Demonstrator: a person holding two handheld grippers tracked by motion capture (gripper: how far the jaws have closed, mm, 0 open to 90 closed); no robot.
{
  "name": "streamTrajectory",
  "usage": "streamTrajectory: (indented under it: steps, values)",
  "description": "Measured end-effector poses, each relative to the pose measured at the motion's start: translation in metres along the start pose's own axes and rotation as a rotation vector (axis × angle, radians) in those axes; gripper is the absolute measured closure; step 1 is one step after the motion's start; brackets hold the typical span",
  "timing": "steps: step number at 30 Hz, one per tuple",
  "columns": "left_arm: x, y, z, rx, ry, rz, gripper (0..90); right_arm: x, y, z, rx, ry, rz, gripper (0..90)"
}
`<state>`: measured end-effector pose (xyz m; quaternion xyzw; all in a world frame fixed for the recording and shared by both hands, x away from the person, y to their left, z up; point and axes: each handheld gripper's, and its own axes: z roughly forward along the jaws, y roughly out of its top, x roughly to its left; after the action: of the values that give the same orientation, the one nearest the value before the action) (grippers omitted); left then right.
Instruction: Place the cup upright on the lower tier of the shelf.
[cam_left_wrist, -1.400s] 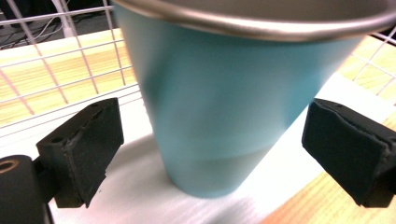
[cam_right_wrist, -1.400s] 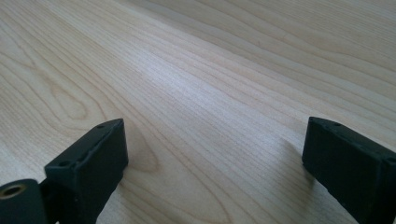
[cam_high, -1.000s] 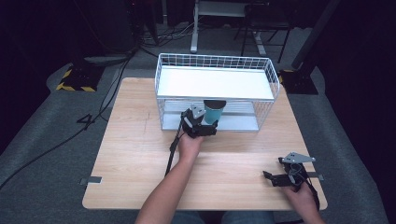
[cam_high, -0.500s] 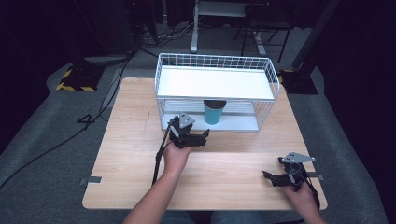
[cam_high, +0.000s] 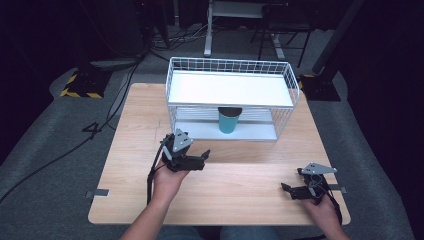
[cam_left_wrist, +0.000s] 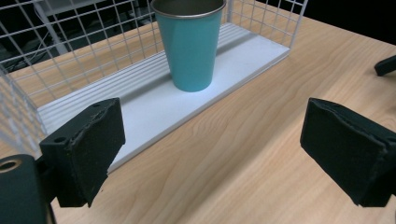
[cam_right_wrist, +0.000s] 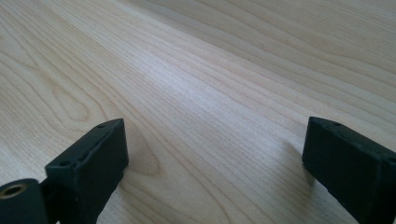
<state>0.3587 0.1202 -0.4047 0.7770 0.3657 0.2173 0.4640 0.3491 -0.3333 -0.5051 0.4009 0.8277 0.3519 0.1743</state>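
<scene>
A teal cup (cam_high: 229, 121) with a dark metal rim stands upright on the lower shelf (cam_high: 200, 131) of a white wire rack (cam_high: 171, 90). My left gripper (cam_high: 204, 159) is on the table in front of the rack, to the cup's near left and apart from it. In the left gripper view the cup (cam_left_wrist: 191, 44) stands beyond the open left gripper (cam_left_wrist: 210, 154). Its jaws have just been closing a little, with nothing between them. My right gripper (cam_high: 291, 180) rests at the table's near right. In the right gripper view it (cam_right_wrist: 215, 163) is open over bare wood.
The wooden table (cam_high: 240, 195) carries the rack at its far middle. The rack's white top shelf (cam_high: 230, 89) overhangs the cup. Beyond the table lie grey floor, cables (cam_high: 115, 100) and stand legs (cam_high: 207, 47).
My left gripper has drawn back from the cup, toward the person and to the left. The cup stays on the lower shelf. The right gripper has not moved.
</scene>
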Motion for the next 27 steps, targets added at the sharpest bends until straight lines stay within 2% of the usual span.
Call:
streamTrajectory:
  steps: [4, 10, 19, 23, 27]
  values:
    - [0.004, -0.008, -0.019, 0.011, 0.003, 0.013, 7.2, 0.000, 0.000, 0.000, 0.000, 0.000, 0.000, 7.4]
    - [0.012, -0.021, -0.042, 0.010, -0.015, -0.004, 7.7, 0.000, 0.000, 0.000, 0.000, 0.000, 0.000, 7.4]
    - [0.021, -0.047, -0.055, 0.065, -0.068, -0.045, 9.1, 0.000, 0.000, 0.000, 0.000, 0.000, 0.000, 7.4]
    - [0.023, -0.062, -0.059, 0.107, -0.049, -0.022, 9.7, 0.000, 0.000, 0.000, 0.000, 0.000, 0.000, 7.4]
    - [0.023, -0.081, -0.062, 0.115, -0.035, -0.034, 11.0, 0.000, 0.000, 0.000, -0.001, -0.001, -0.001, 7.5]
